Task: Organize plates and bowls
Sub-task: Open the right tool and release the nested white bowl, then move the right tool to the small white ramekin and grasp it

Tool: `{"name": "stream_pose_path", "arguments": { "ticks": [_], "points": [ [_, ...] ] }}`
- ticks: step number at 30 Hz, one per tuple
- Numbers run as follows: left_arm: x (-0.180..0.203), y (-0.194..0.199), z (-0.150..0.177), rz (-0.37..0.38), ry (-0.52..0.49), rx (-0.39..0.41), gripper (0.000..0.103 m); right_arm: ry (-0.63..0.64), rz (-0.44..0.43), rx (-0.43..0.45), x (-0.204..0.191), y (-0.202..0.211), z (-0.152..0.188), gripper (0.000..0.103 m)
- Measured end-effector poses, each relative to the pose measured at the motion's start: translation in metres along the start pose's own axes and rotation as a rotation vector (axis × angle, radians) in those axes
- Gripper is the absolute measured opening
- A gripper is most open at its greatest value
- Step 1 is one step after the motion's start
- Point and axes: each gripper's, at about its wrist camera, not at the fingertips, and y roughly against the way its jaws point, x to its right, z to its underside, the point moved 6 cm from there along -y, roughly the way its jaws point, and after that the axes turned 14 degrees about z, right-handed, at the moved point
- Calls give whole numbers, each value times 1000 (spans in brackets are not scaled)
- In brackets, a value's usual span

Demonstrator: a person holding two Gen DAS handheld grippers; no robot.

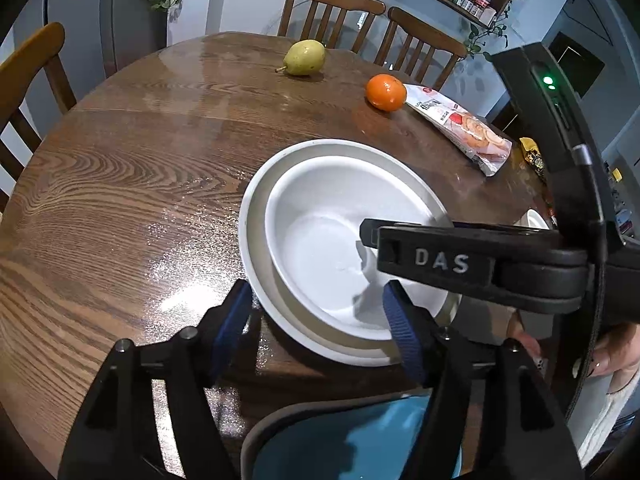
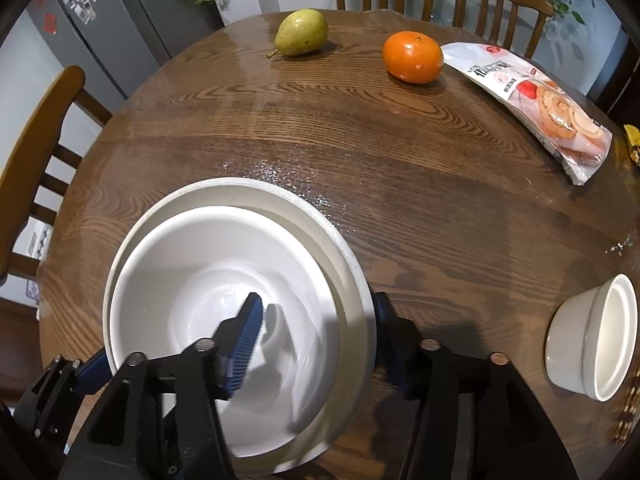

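Left fingers (image 1: 316, 320): spread astride white bowl (image 1: 320, 240) rim, lower centre.
Right fingers (image 2: 320, 340): spread, straddling both rims.
Bowl: nested inside larger bowl (image 2: 352, 264) on table (image 2: 400, 160).

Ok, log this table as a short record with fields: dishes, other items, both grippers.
stack: white bowl nested inside a larger white dish
separate dish: small white bowl on the table's right side
nearest dish: blue one at the near edge
food: pear, orange, snack packet
left gripper: open, straddling the stack's near rim
right gripper: open, one finger inside the bowl, one outside the dish
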Motion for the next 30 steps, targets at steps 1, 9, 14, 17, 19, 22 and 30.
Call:
{"name": "stream_pose_path", "arguments": {
  "ticks": [1,9,14,17,19,22,30],
  "points": [
    [0,1,0,-7,-1,4,70,-9,-4,2,2,1,0,62],
    [8,27,-8,-46,-22,92,72,-86,-11,62,27,30,6,63],
    [31,46,-15,-22,-46,161,81,-153,-27,149,55,62,16,81],
    [56,45,-16,-24,-96,160,81,-197,-35,217,77,79,22,90],
    [72,41,-16,-20,-129,152,81,-222,-30,241,95,88,27,90],
    [98,31,-16,-4,-160,132,81,-277,-28,270,124,95,31,90],
    [154,-10,-13,32,-200,81,81,-386,0,237,195,85,46,90]
  ]
}}
